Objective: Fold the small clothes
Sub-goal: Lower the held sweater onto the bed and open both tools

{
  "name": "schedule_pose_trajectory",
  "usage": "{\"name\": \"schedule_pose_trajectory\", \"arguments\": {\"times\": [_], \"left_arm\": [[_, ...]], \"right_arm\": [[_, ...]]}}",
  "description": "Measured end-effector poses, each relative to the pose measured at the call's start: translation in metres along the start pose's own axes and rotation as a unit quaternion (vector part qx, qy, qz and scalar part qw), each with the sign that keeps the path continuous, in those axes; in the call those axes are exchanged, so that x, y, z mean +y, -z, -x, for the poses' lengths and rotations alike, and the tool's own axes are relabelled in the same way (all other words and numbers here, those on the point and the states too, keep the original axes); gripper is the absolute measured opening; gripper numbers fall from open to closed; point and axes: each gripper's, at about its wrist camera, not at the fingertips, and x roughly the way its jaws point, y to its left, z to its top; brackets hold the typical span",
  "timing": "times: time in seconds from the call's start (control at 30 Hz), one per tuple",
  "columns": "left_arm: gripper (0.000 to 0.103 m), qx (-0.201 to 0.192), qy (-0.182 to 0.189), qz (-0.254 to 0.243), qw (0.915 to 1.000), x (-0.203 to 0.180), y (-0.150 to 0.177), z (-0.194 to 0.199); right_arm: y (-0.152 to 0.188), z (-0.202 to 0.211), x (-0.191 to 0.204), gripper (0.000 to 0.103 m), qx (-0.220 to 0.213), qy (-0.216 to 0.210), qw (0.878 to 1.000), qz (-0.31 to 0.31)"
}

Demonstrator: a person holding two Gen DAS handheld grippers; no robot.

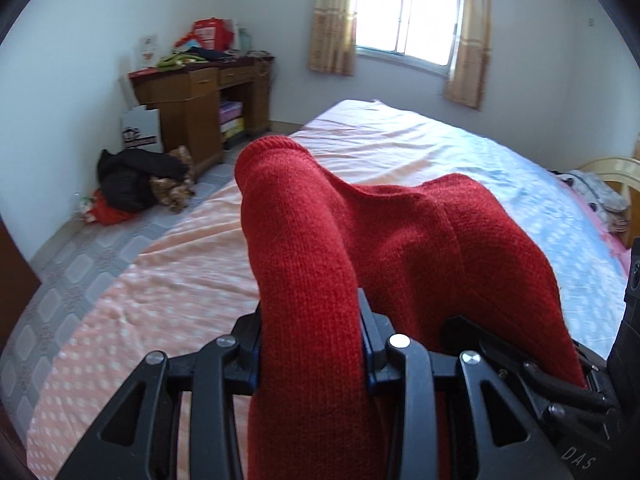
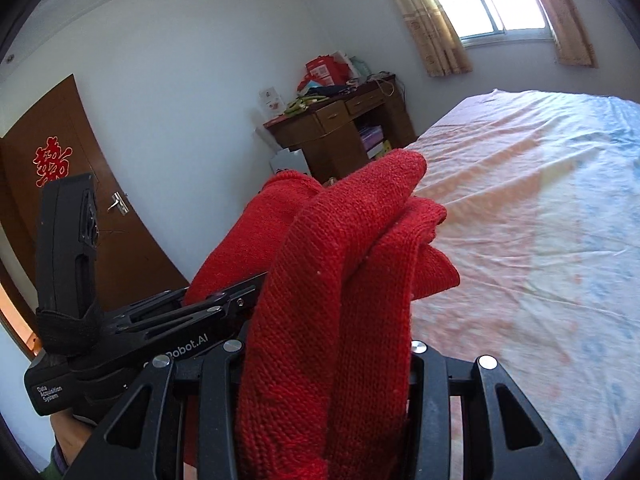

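The red knit garment (image 1: pixel 360 240) is bunched between both grippers' fingers: left gripper (image 1: pixel 312 344) and right gripper (image 2: pixel 328 356) each clamp a fold, above the bed (image 1: pixel 400 140).

Home bedroom. Large bed (image 1: pixel 400 148) with pink-and-blue dotted sheet, curtained window (image 1: pixel 408 12), cluttered wooden desk (image 1: pixel 192 96) against white wall, clothes pile (image 1: pixel 136 184) on tiled floor, brown door (image 2: pixel 80 184) with red paper ornament.
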Motion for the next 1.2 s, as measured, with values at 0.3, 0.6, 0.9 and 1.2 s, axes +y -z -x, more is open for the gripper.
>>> {"name": "schedule_pose_trajectory", "arguments": {"times": [0.3,0.6,0.9,1.2], "left_arm": [[0.040,0.052,-0.030,0.041,0.9973,0.040,0.033,-0.054],[0.074,0.072,0.016,0.136,0.9879,0.074,0.042,-0.068],[0.095,0.066,-0.005,0.119,0.9907,0.073,0.056,-0.025],[0.100,0.026,-0.091,0.026,0.9952,0.044,0.095,0.029]], "right_arm": [[0.042,-0.079,-0.028,0.042,0.069,0.021,0.997,-0.034],[0.048,-0.093,-0.043,0.059,0.091,0.021,0.993,-0.073],[0.077,-0.037,-0.051,0.068,0.081,0.016,0.992,-0.092],[0.114,0.025,-0.032,0.072,0.060,0.097,0.987,-0.113]]}}
